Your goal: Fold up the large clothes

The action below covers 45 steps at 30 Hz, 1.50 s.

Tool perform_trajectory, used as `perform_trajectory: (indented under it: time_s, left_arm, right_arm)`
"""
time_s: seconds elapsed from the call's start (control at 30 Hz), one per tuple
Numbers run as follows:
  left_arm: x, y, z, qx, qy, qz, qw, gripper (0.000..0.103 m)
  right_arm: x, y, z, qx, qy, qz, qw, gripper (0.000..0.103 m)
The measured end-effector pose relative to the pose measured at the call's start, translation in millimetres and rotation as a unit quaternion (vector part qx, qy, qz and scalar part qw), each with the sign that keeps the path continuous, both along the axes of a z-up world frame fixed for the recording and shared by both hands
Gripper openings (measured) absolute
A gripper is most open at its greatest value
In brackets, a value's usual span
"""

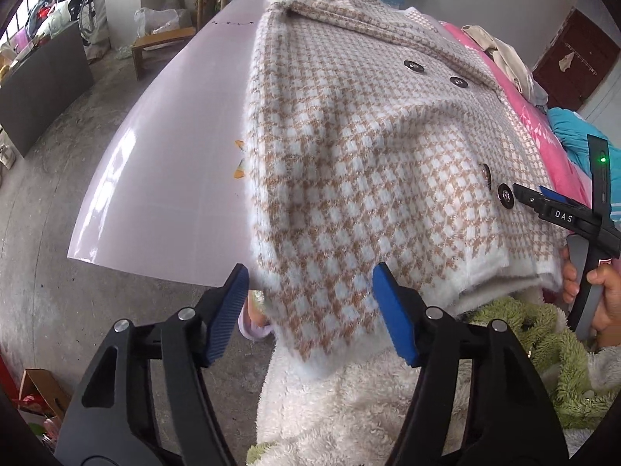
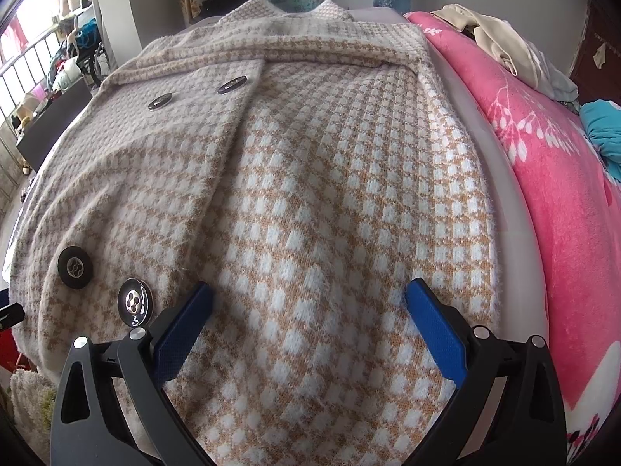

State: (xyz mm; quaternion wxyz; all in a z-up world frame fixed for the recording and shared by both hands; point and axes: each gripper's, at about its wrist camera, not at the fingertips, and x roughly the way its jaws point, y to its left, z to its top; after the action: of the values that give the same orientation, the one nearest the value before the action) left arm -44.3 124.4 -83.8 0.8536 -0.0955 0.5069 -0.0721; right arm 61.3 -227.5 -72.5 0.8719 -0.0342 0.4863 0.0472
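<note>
A fuzzy tan-and-white houndstooth coat (image 1: 361, 147) with dark metal buttons lies on a glossy pale pink board (image 1: 174, 163), collar at the far end, with both sides folded over its middle. My left gripper (image 1: 310, 310) is open over the coat's near left hem corner, which hangs off the board edge. My right gripper (image 2: 310, 334) is open just above the coat's folded right panel (image 2: 330, 194); it also shows at the right of the left wrist view (image 1: 551, 209), near a button (image 1: 504, 196).
A pink floral blanket (image 2: 562, 194) with beige clothes (image 2: 500, 42) and a teal cloth (image 2: 605, 132) lies to the right. A white and green fluffy garment (image 1: 388, 400) lies below the near hem. Concrete floor (image 1: 58, 252), a cardboard box and wooden benches are at left.
</note>
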Motion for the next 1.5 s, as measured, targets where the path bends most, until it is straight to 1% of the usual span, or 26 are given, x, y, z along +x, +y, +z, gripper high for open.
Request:
perform_trajectory:
  time_s: [0.07, 0.2, 0.43, 0.53, 0.63, 0.77, 0.8, 0.87, 0.93, 1.03, 1.1, 1.2, 1.27, 1.3, 1.37, 1.4, 1.47, 1.5]
  left_arm:
    - [-2, 0, 0, -0.01, 0.001, -0.001, 0.9999, 0.058]
    - [-3, -1, -2, -0.027, 0.009, -0.007, 0.9996, 0.057]
    - [-6, 5, -8, -0.087, 0.036, -0.012, 0.9955, 0.057]
    - [-7, 5, -7, -0.092, 0.036, -0.01, 0.9951, 0.057]
    - [-10, 3, -1, -0.094, 0.026, -0.019, 0.9951, 0.046]
    - [-14, 3, 14, -0.113, 0.0, -0.033, 0.993, 0.041]
    - [-13, 3, 16, -0.113, -0.003, -0.033, 0.993, 0.04]
    - [-12, 0, 17, -0.106, -0.005, -0.033, 0.9938, 0.029]
    - [-11, -2, 18, -0.098, -0.008, -0.035, 0.9945, 0.027]
    - [-11, -4, 20, -0.088, -0.013, -0.043, 0.9951, 0.021]
    - [-10, -5, 21, -0.084, -0.015, -0.049, 0.9952, 0.019]
    - [-8, -8, 21, -0.078, -0.018, -0.058, 0.9952, 0.019]
    - [-8, -9, 20, -0.071, -0.018, -0.062, 0.9954, 0.019]
    - [-7, -10, 20, -0.07, -0.017, -0.063, 0.9954, 0.019]
    - [-7, -10, 18, -0.07, -0.015, -0.063, 0.9954, 0.019]
    - [-6, -9, 18, -0.071, -0.014, -0.063, 0.9954, 0.019]
    - [-6, -8, 16, -0.071, -0.012, -0.063, 0.9954, 0.019]
    - [-6, -8, 15, -0.071, -0.013, -0.063, 0.9954, 0.019]
  right_arm:
    - [0, 0, 0, 0.0, 0.0, 0.0, 1.0, 0.097]
    - [0, -1, 0, 0.0, -0.001, 0.0, 1.0, 0.097]
    - [0, 0, 0, 0.0, -0.002, 0.0, 1.0, 0.097]
    - [0, -1, 1, 0.0, -0.004, 0.001, 1.0, 0.097]
    - [0, -1, 1, 0.0, -0.004, 0.001, 1.0, 0.097]
    - [0, -2, 3, 0.006, 0.002, 0.005, 1.0, 0.097]
    - [-1, -5, 6, 0.015, 0.002, 0.002, 1.0, 0.097]
    - [-8, -16, 18, 0.057, -0.016, -0.003, 0.998, 0.097]
    - [-18, -25, 29, 0.074, -0.028, -0.004, 0.997, 0.097]
    - [-36, -36, 39, 0.064, -0.031, -0.002, 0.997, 0.097]
    - [-48, -42, 41, 0.051, -0.02, -0.003, 0.998, 0.097]
    - [-65, -50, 39, 0.047, 0.006, -0.015, 0.999, 0.096]
    - [-76, -57, 35, 0.048, 0.024, -0.026, 0.998, 0.09]
    - [-82, -61, 32, 0.054, 0.033, -0.033, 0.997, 0.089]
    - [-92, -68, 25, 0.079, 0.054, -0.047, 0.994, 0.082]
    - [-94, -72, 21, 0.095, 0.066, -0.058, 0.992, 0.081]
    - [-98, -76, 11, 0.121, 0.088, -0.072, 0.986, 0.069]
    - [-98, -77, 6, 0.128, 0.099, -0.077, 0.984, 0.065]
